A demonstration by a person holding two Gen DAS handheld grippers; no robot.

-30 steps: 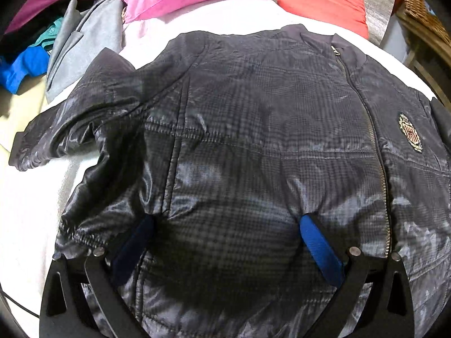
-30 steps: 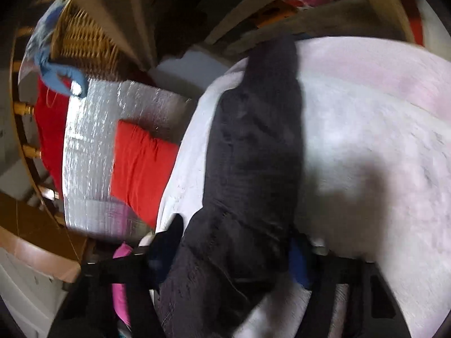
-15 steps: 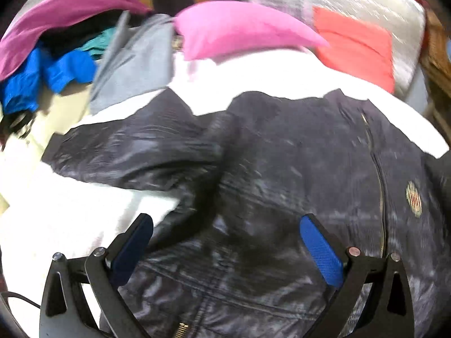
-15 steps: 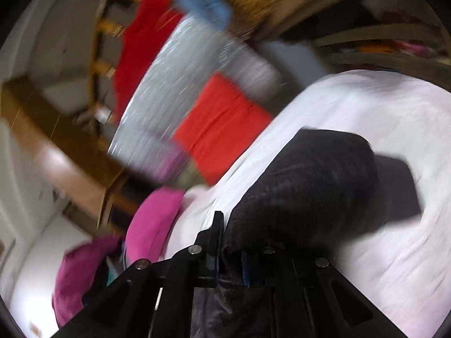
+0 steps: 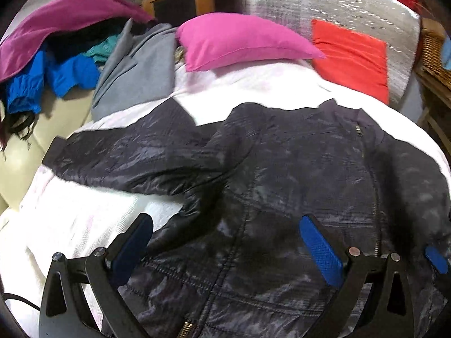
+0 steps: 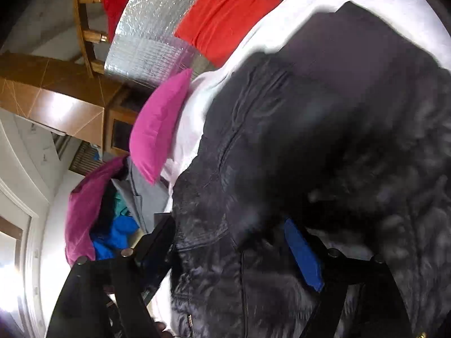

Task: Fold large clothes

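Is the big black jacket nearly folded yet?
Just starting. Done: one sleeve looks flopped across the jacket. In hand: nothing; the right claw is opening over it and the left claw hovers open. Left: the other sleeve lies spread on the white bed, body unfolded.

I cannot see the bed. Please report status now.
Left gripper open above jacket. Right gripper opening, jacket fabric between jaws. Far sleeve still spread out. Nothing blocking.

A white-covered bed (image 5: 84, 219) carries a dark quilted jacket (image 5: 282, 174), a pink pillow (image 5: 239, 42) and a grey garment (image 5: 135, 70).
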